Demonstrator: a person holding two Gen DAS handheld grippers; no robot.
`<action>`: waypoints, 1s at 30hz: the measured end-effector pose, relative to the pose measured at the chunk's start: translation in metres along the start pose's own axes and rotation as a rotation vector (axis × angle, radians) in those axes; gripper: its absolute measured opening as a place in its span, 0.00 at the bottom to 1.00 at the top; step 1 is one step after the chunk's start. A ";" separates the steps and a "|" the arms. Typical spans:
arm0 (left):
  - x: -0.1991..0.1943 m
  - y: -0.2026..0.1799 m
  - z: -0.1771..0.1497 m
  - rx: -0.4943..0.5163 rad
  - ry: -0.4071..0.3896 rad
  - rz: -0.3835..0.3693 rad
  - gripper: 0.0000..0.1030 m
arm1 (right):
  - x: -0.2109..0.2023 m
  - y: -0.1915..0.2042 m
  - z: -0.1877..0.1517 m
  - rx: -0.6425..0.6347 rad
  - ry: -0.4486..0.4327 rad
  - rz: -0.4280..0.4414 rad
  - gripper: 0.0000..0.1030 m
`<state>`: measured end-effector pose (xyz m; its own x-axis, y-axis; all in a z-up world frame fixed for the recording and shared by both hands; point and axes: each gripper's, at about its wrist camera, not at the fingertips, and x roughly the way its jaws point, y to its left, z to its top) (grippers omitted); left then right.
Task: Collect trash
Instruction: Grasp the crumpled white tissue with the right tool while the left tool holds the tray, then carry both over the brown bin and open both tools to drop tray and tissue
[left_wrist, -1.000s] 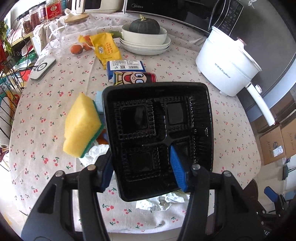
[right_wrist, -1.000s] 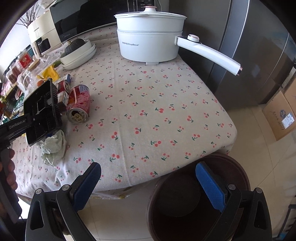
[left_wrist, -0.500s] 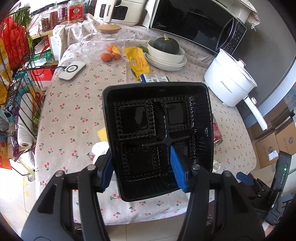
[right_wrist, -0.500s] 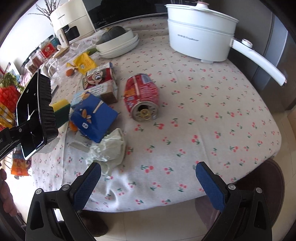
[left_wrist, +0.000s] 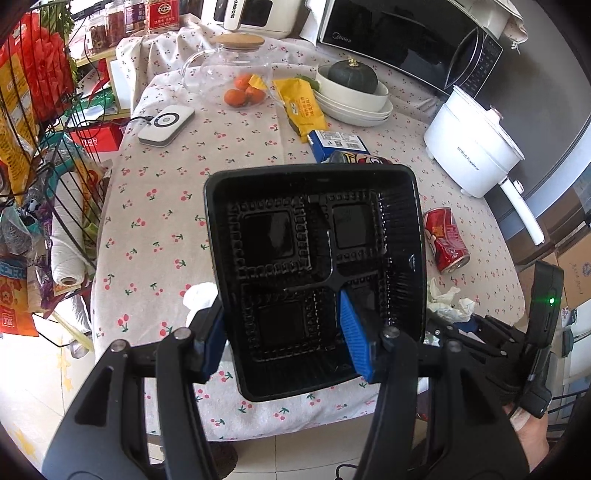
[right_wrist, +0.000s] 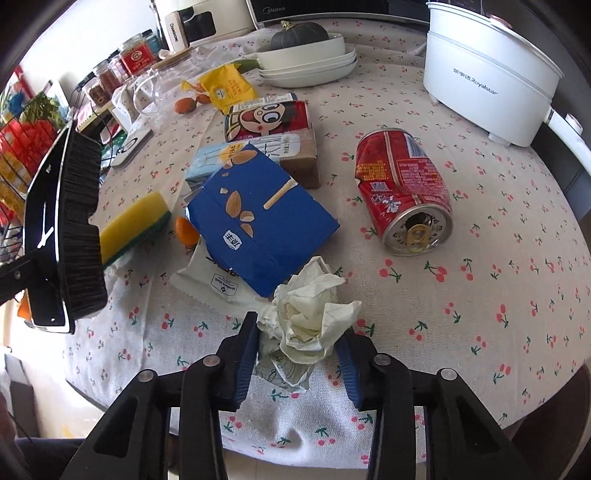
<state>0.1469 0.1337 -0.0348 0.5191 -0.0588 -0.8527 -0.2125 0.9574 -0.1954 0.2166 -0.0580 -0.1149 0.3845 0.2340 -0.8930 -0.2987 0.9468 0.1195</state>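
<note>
**Q:** Since a second ago the right gripper (right_wrist: 298, 353) dropped from over the bin to the table's (right_wrist: 480, 295) front edge?

**A:** Yep, its fingers now sit either side of the crumpled tissue (right_wrist: 312, 317), touching it, though whether they're squeezing is hard to tell. Left gripper (left_wrist: 282, 338) is clamped on the black tray (left_wrist: 314, 273), lifted off the table and hiding whatever's behind it. Red can (right_wrist: 404, 192) lies apart, open cloth around it.
</note>
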 end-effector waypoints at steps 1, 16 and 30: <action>-0.001 -0.002 0.000 0.005 -0.001 -0.003 0.56 | -0.006 -0.003 -0.001 0.006 -0.005 0.007 0.37; 0.012 -0.115 -0.029 0.210 0.075 -0.125 0.56 | -0.088 -0.104 -0.037 0.127 -0.029 -0.071 0.37; 0.046 -0.297 -0.114 0.524 0.257 -0.316 0.56 | -0.164 -0.238 -0.125 0.302 -0.028 -0.320 0.39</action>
<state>0.1392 -0.1853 -0.0714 0.2626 -0.3627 -0.8941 0.3816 0.8901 -0.2490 0.1156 -0.3490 -0.0509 0.4413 -0.0796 -0.8938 0.1062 0.9937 -0.0361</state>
